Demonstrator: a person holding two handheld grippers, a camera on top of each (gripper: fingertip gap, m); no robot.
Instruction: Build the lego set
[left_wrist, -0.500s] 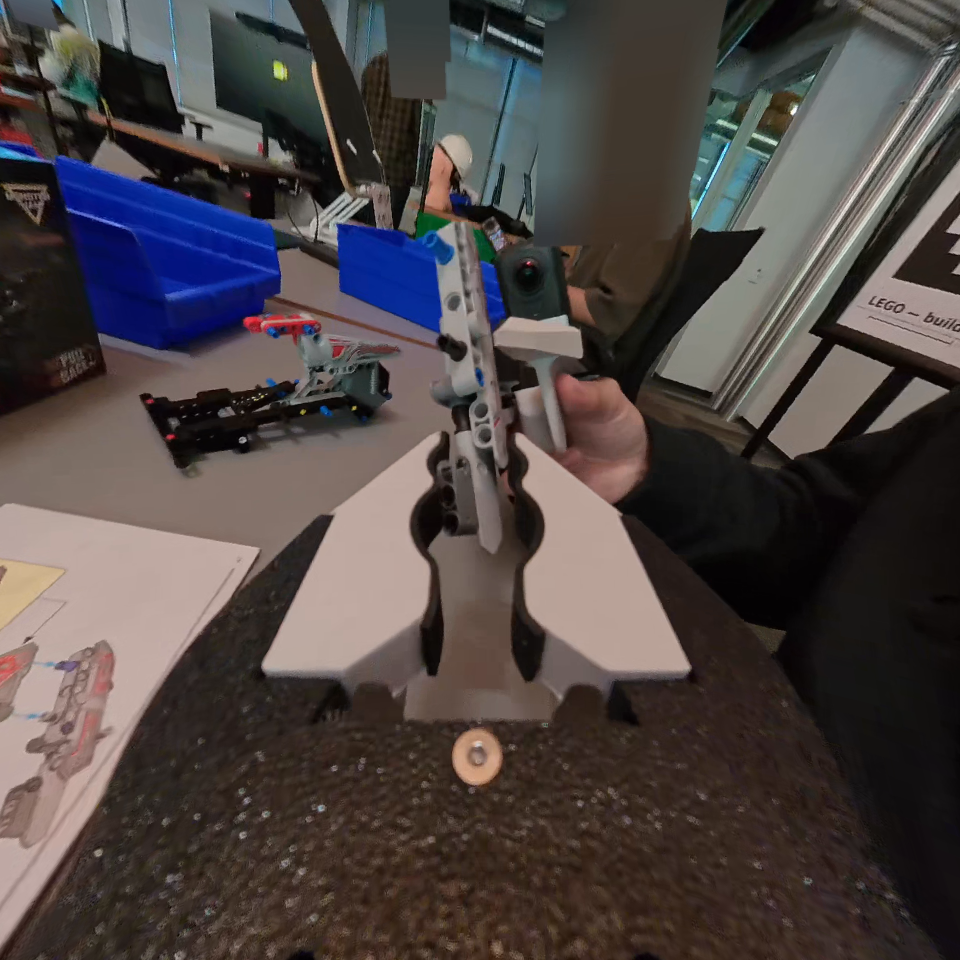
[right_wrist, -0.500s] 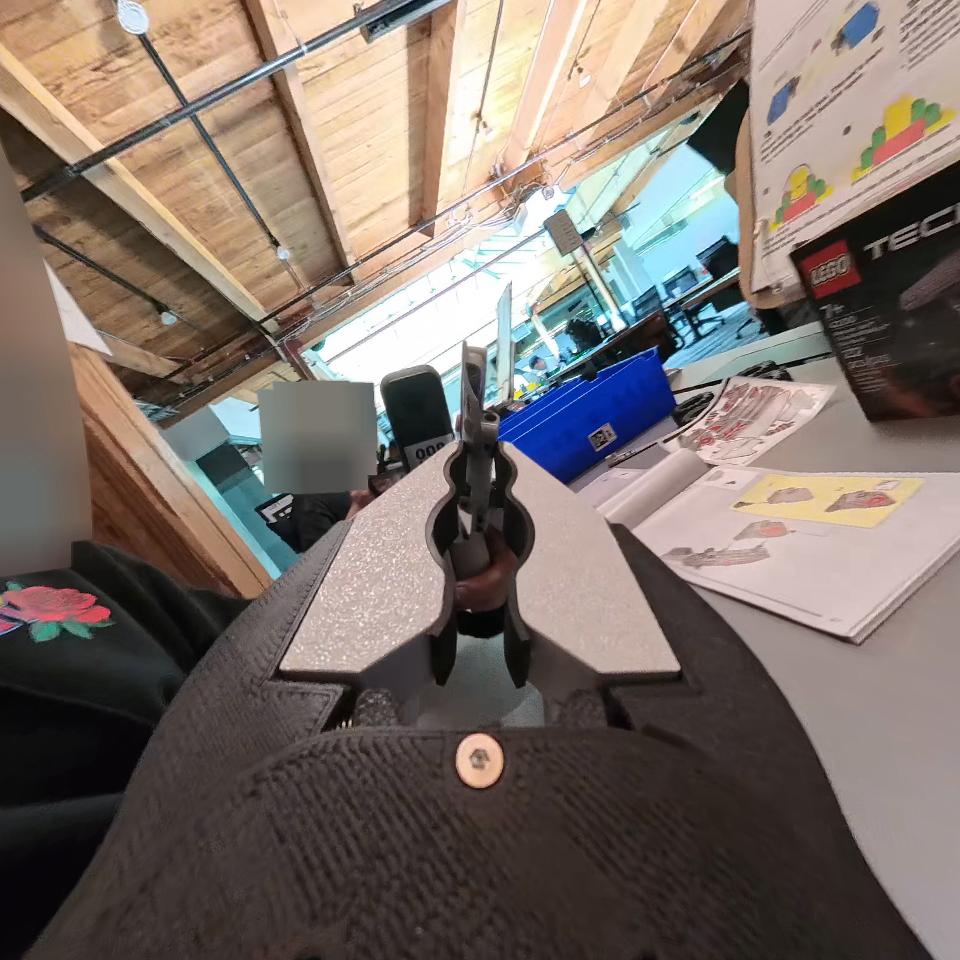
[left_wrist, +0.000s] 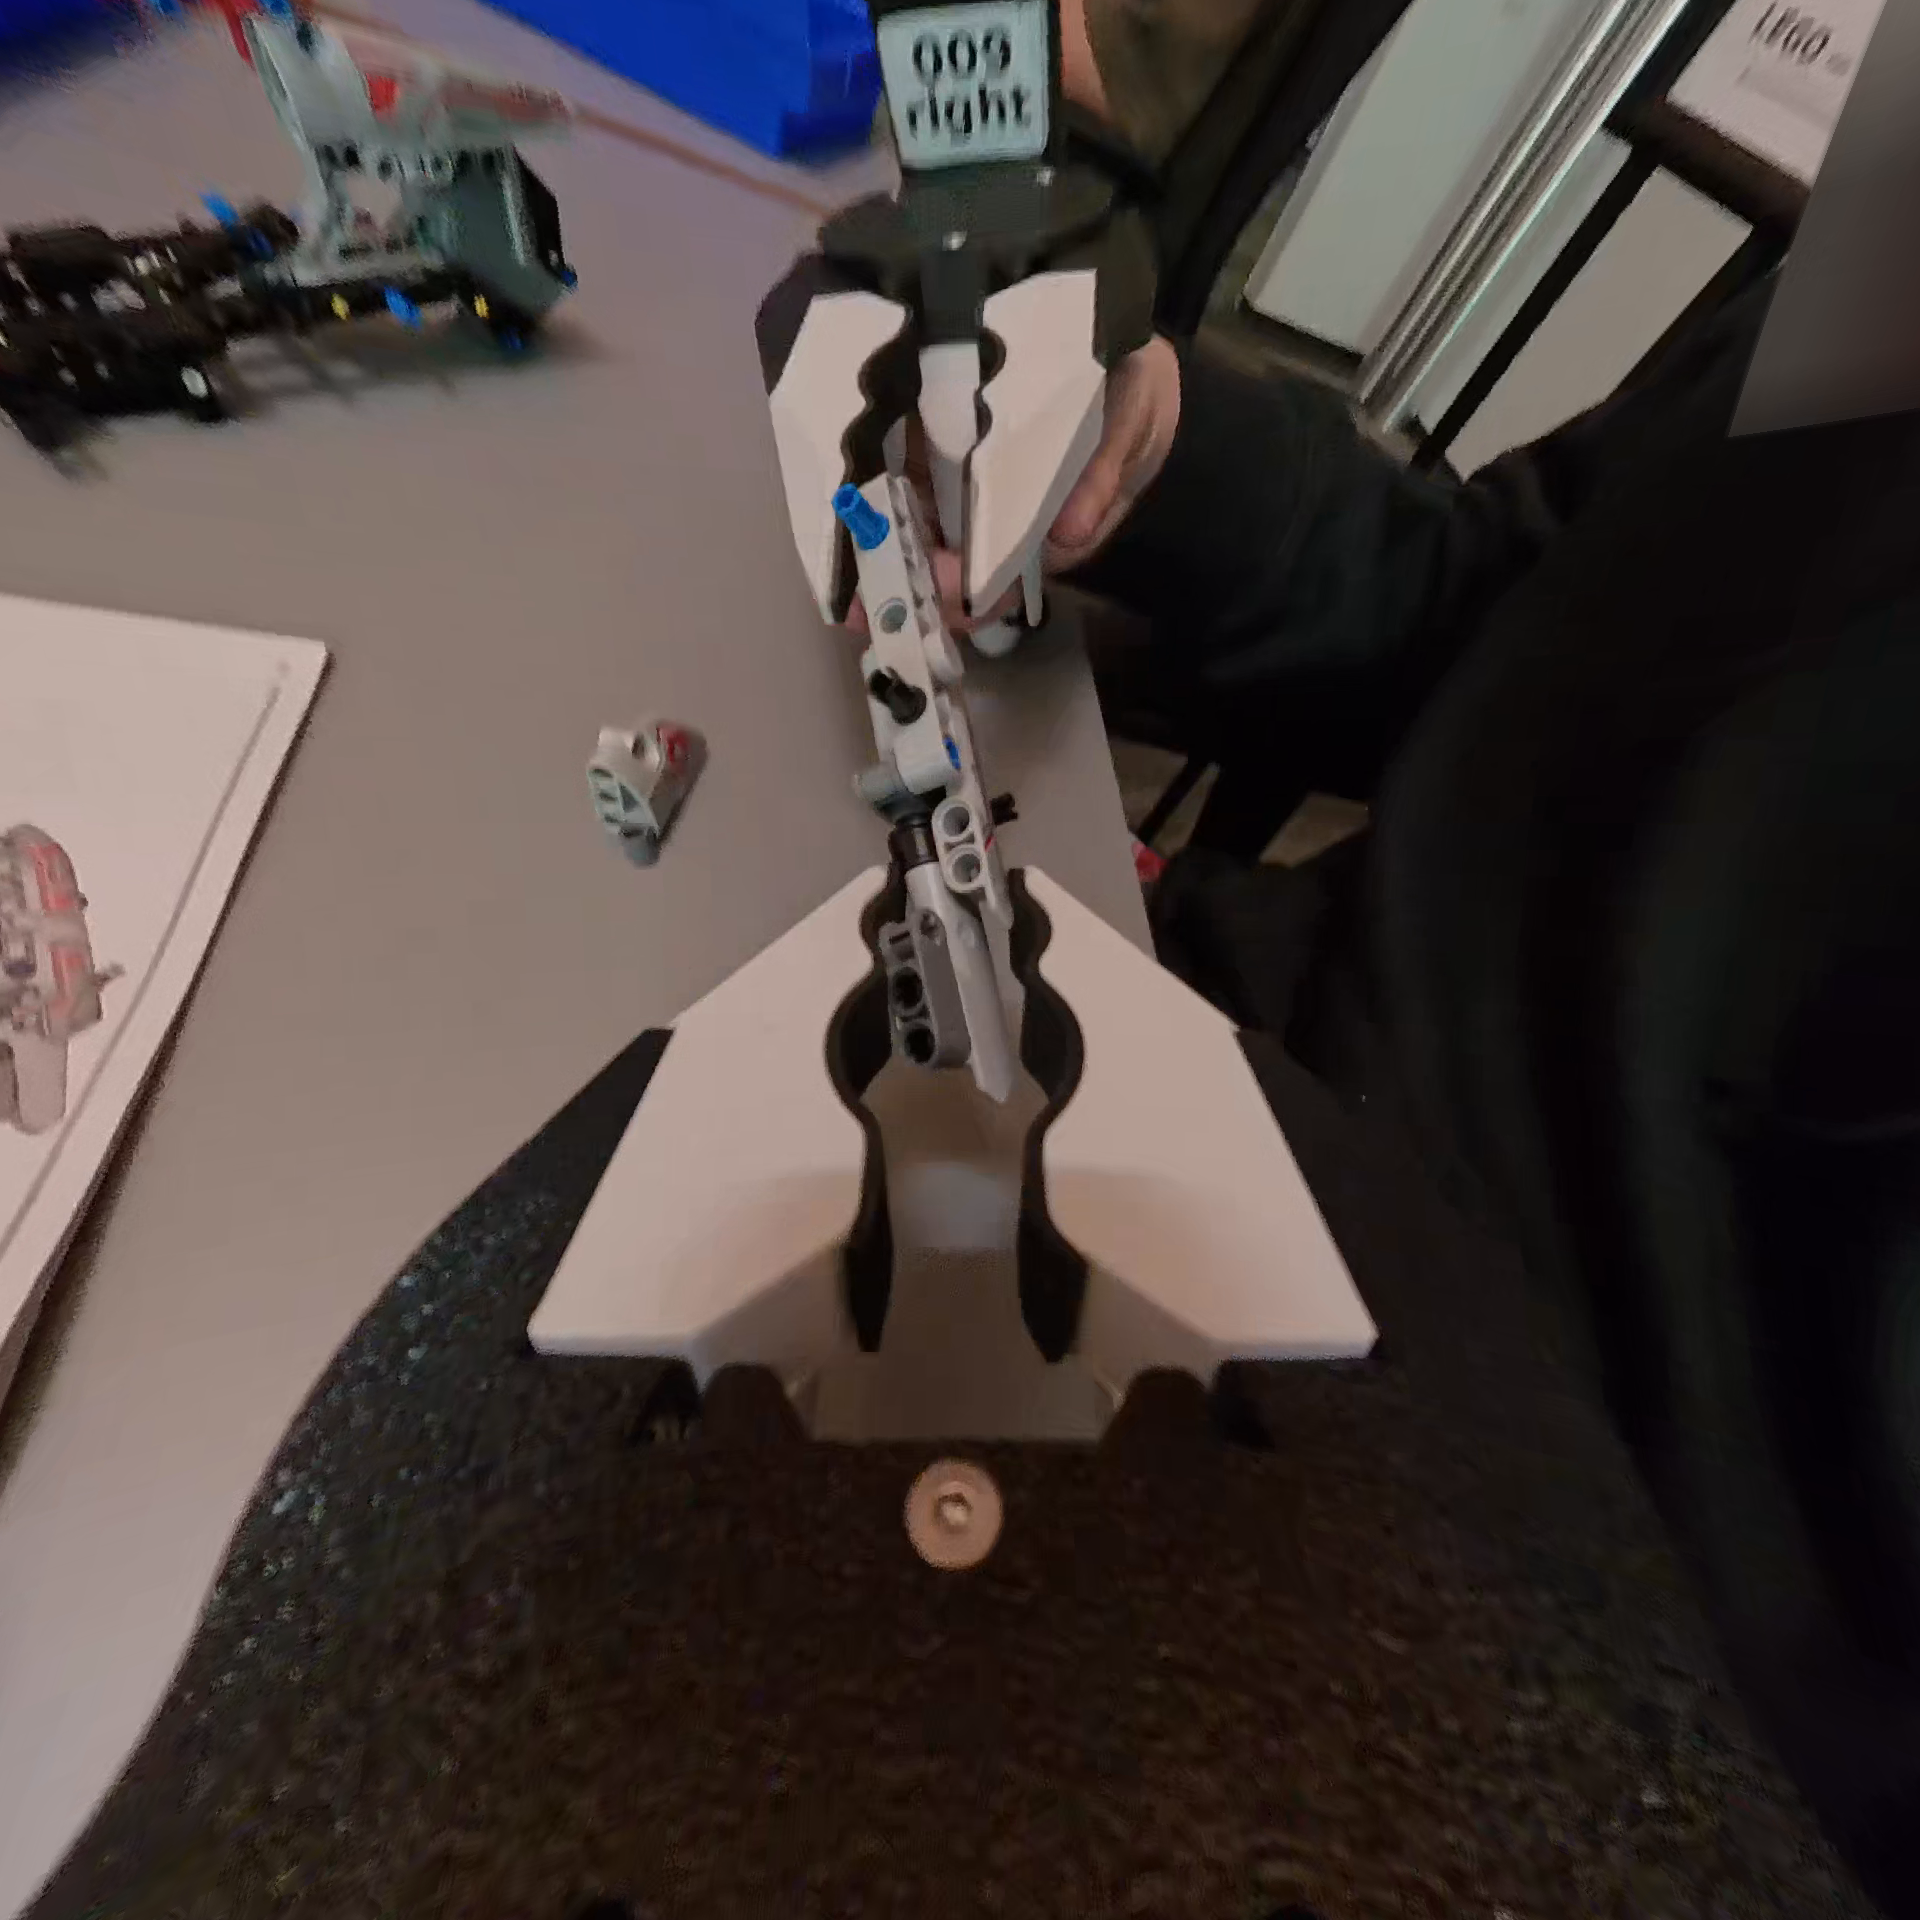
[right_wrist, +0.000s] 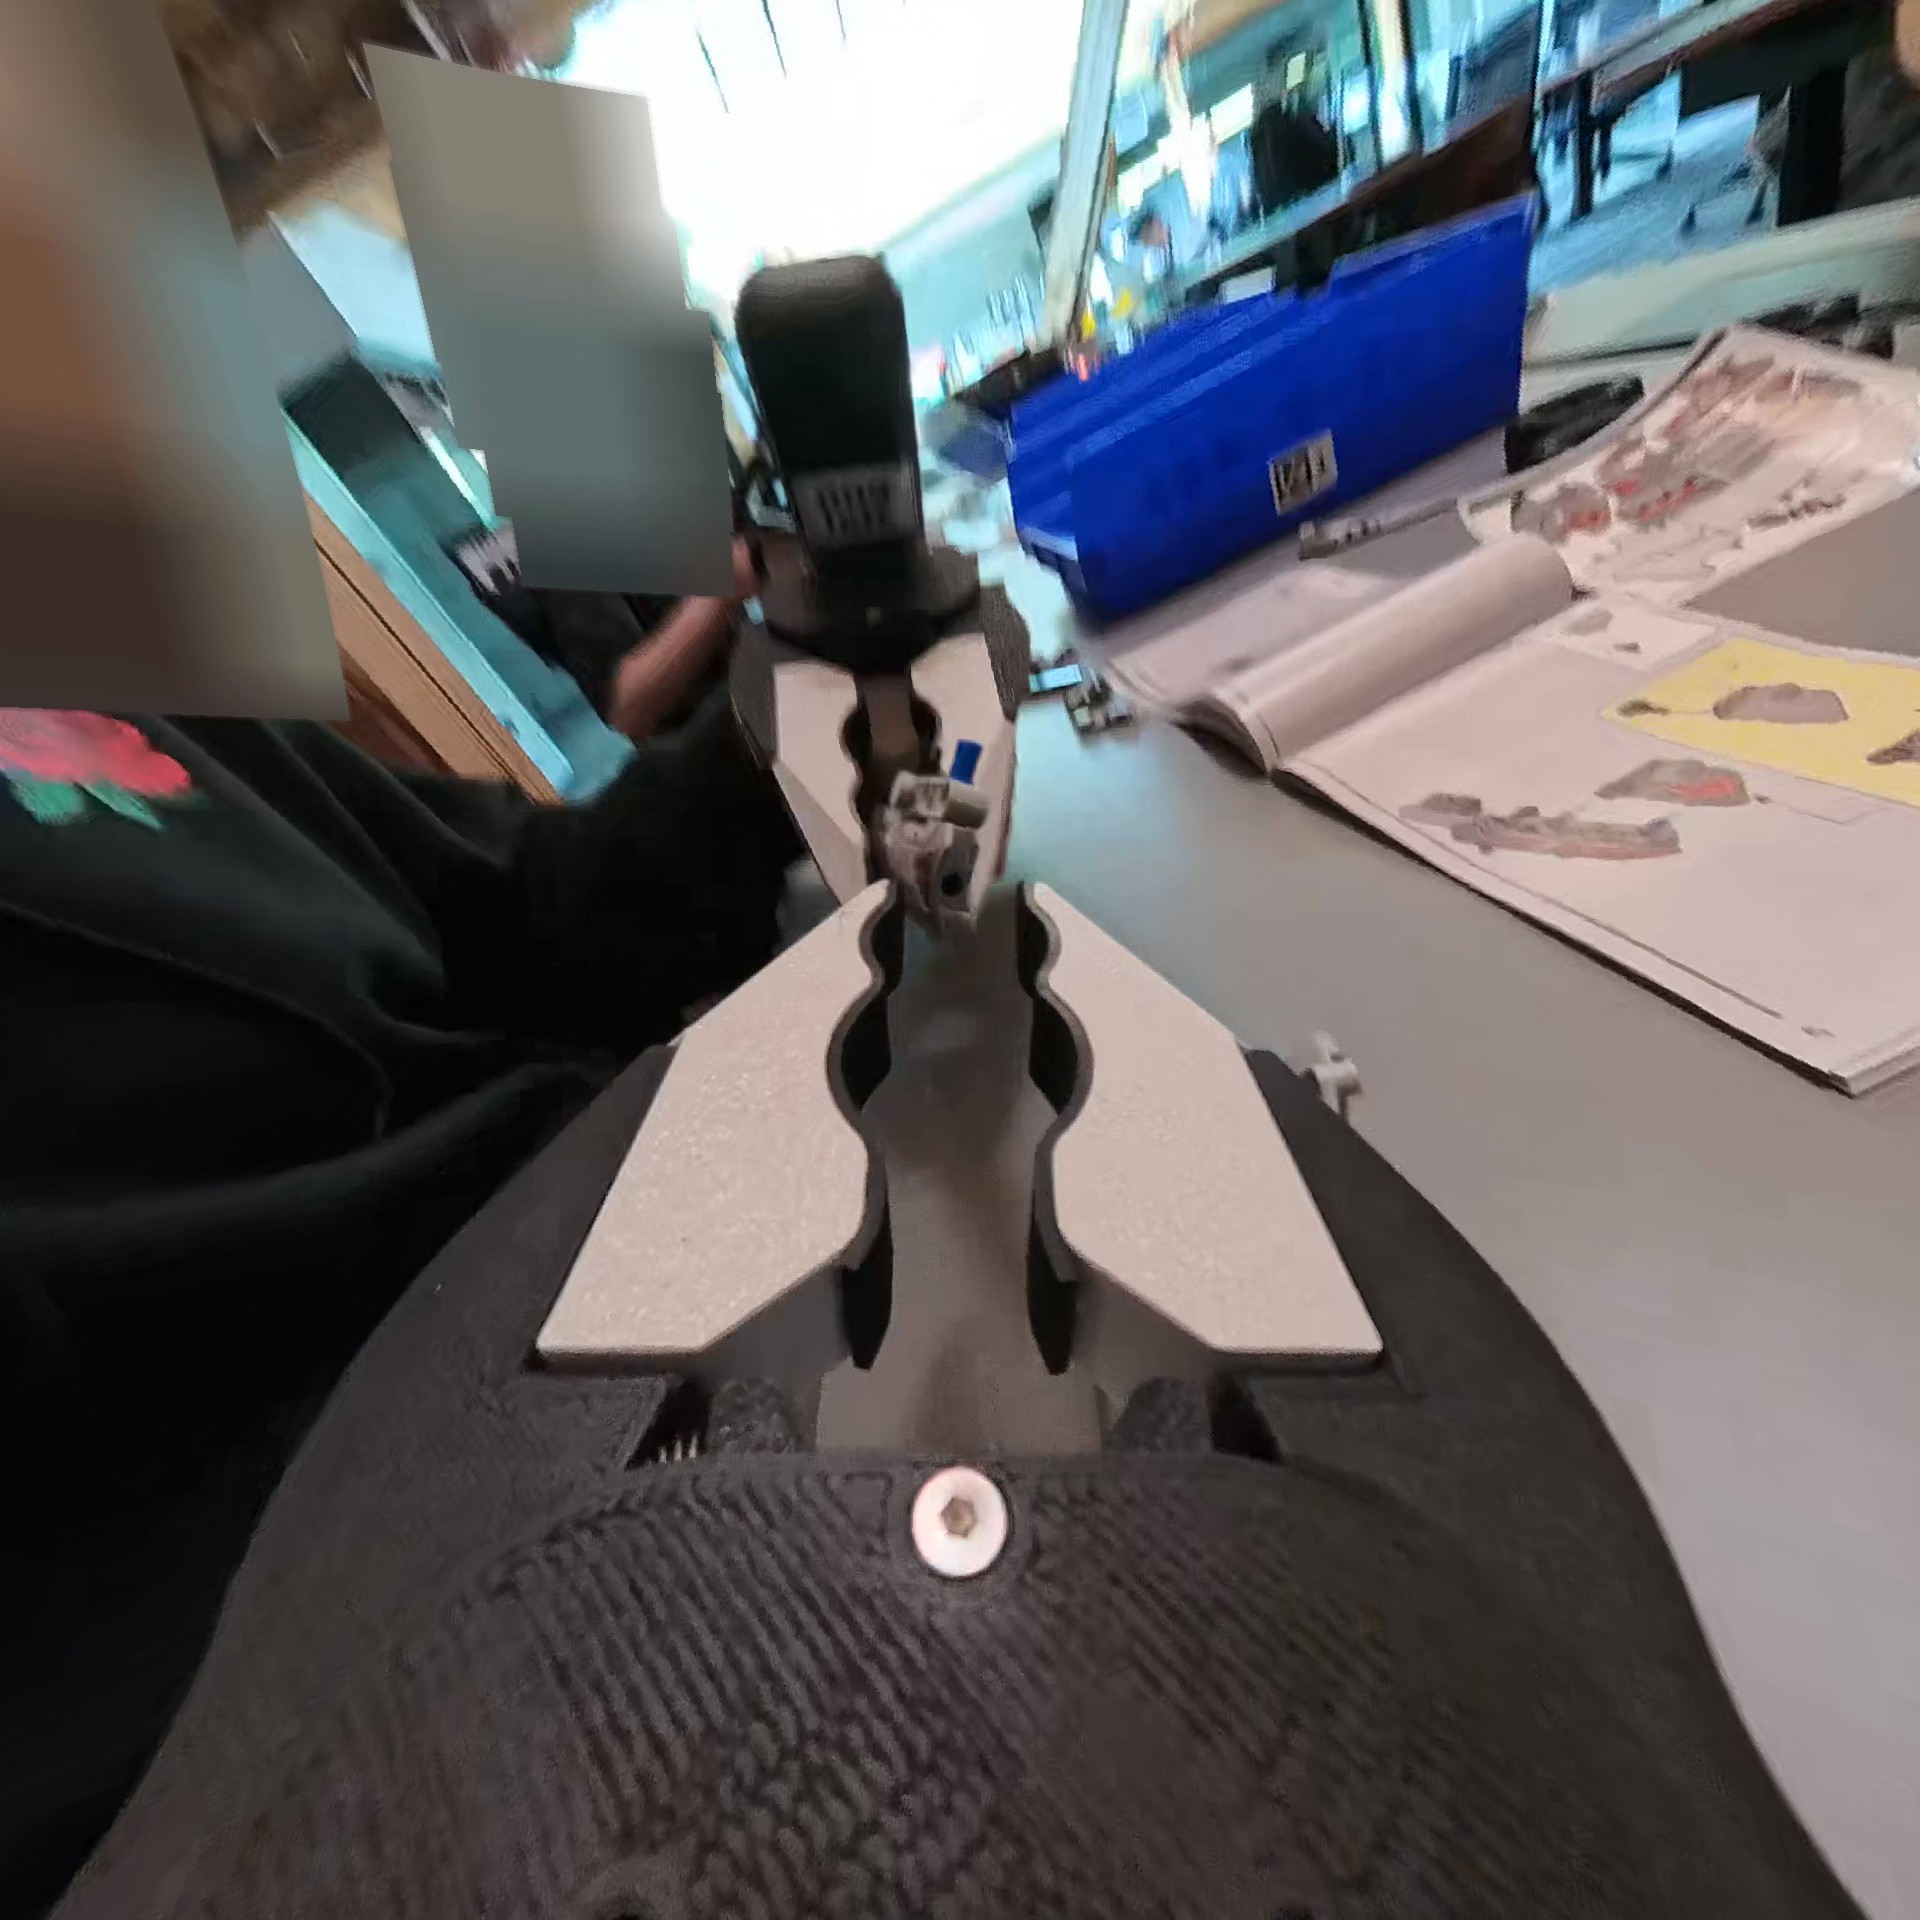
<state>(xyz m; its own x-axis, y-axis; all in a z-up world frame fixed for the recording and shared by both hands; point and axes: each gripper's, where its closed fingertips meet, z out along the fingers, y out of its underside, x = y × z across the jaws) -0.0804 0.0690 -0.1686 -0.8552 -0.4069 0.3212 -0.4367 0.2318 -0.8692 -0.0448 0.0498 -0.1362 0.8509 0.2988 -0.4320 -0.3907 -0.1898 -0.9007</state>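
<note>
The left tongs (left_wrist: 951, 914) are closed on the lower end of a long grey lego assembly (left_wrist: 914, 727), which runs from their tips toward 12 o'clock in the left wrist view, above the near edge of the grey bench (left_wrist: 468, 582). The right tongs (left_wrist: 914, 613) meet the upper end of that assembly head-on. In the right wrist view their tips (right_wrist: 951, 899) stand slightly apart with the assembly's end (right_wrist: 930, 831) just ahead of them; whether they grip it cannot be told. A blue pin (left_wrist: 860, 516) projects from the upper end, a black pin (left_wrist: 899, 694) sits mid-length. A hand (left_wrist: 1127, 457) holds the right tongs from behind.

On the bench at 10 o'clock of the left tongs lies a small grey piece with a red mark (left_wrist: 644, 787), apart from everything else. Further off at 10 to 11 o'clock rests a partly built black and grey model (left_wrist: 281, 281), blurred. An open instruction booklet (left_wrist: 114, 894) lies at 9 o'clock. In the right wrist view a blue bin (right_wrist: 1278, 416) stands at 1 o'clock on the bench, with the open booklet (right_wrist: 1558, 810) at 2 to 3 o'clock.
</note>
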